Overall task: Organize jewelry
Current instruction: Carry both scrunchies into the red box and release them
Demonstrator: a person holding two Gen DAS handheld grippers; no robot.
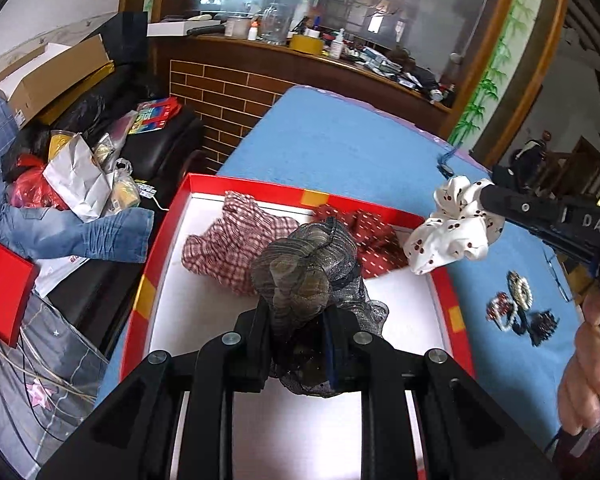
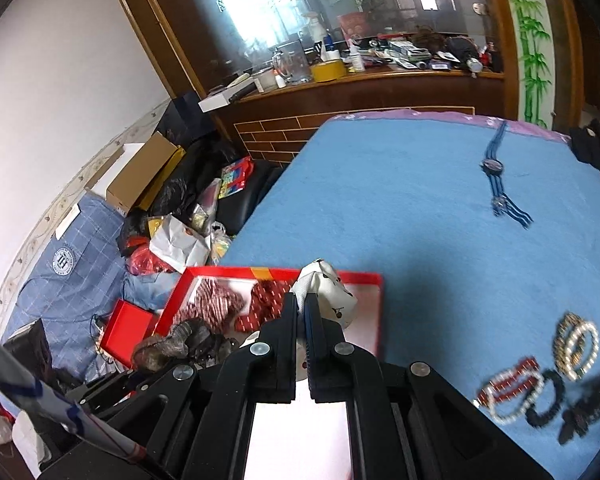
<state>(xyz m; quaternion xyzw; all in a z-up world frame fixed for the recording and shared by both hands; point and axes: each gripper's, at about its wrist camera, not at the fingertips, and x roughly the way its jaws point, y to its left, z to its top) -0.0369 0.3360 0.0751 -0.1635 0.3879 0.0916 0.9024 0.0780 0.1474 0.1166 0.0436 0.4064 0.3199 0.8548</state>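
Holding soft, light scrunchies over red box (image 1: 444, 280): left gripper (image 1: 300, 320) clamps grey scrunchie (image 1: 300, 276); right gripper (image 2: 302, 312) pinches white scrunchie (image 2: 328, 284). Grip bunched fabric.

Checked scrunchie (image 1: 228, 240) and red dotted scrunchie (image 1: 374, 242) lie crumpled in the red-rimmed box (image 1: 156, 264); bracelets (image 2: 540, 380) cluster outside.

Hiding lower part of grey scrunchie (image 1: 300, 280) btwn left gripper (image 1: 300, 336) fingers; blurring bracelets (image 2: 540, 380) nr blanket's (image 2: 380, 200) right edge, beads indistinct.
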